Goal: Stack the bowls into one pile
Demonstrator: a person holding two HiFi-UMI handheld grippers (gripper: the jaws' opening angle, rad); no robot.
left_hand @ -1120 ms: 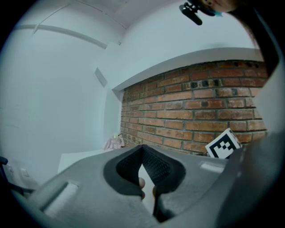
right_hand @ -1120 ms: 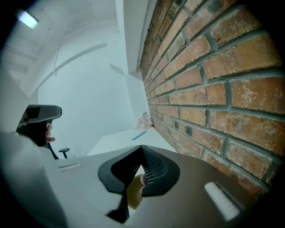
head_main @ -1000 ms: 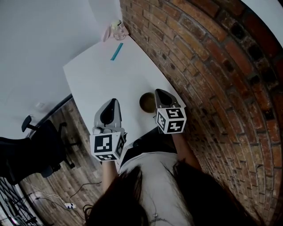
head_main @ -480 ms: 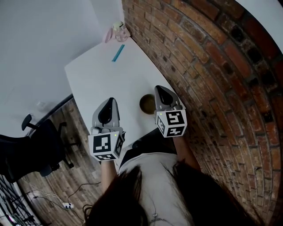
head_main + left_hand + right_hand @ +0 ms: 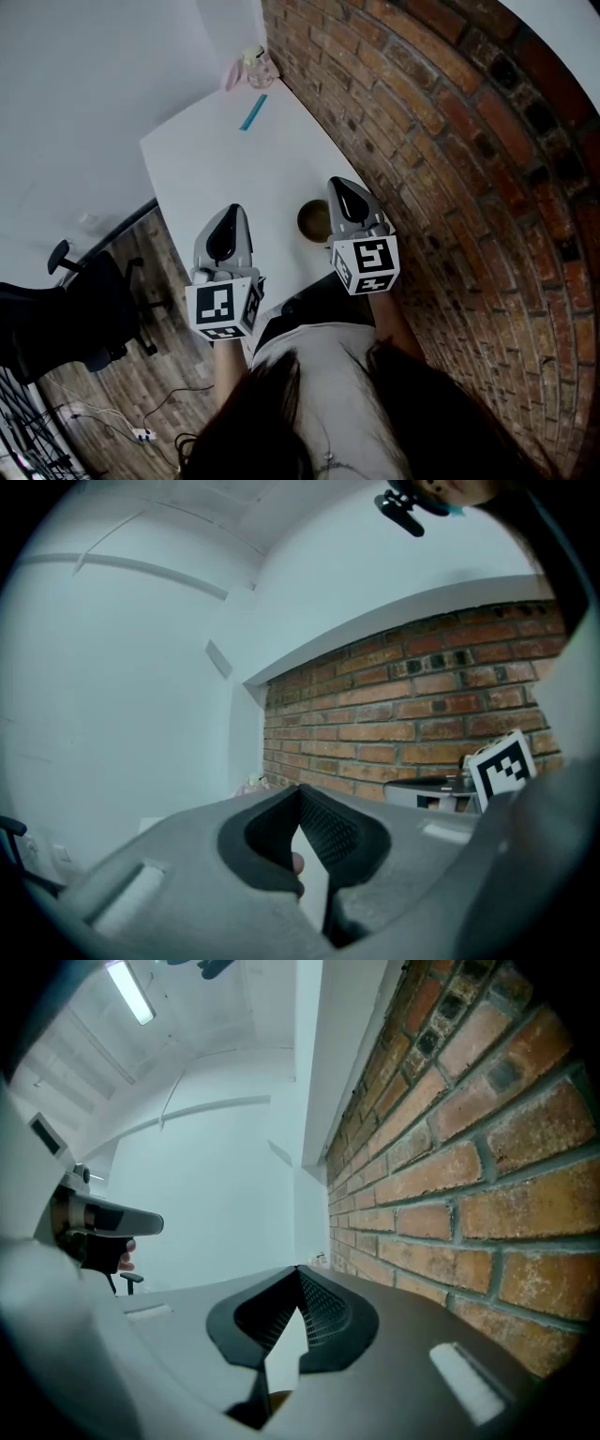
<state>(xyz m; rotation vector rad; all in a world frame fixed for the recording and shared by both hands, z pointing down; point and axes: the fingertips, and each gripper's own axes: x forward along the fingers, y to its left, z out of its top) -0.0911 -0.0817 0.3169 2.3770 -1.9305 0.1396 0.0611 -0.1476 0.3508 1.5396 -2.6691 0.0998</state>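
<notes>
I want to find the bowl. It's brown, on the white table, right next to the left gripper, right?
No: the brown bowl sits on the white table next to the right gripper, not the left gripper. The head view shows it.

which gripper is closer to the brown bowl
Right. The right gripper is beside the bowl, on its brick wall side; the left gripper sits farther off on the opposite side.

Brick wall (image 5: 450,141); white table (image 5: 216,159); wood floor (image 5: 112,384)
</notes>
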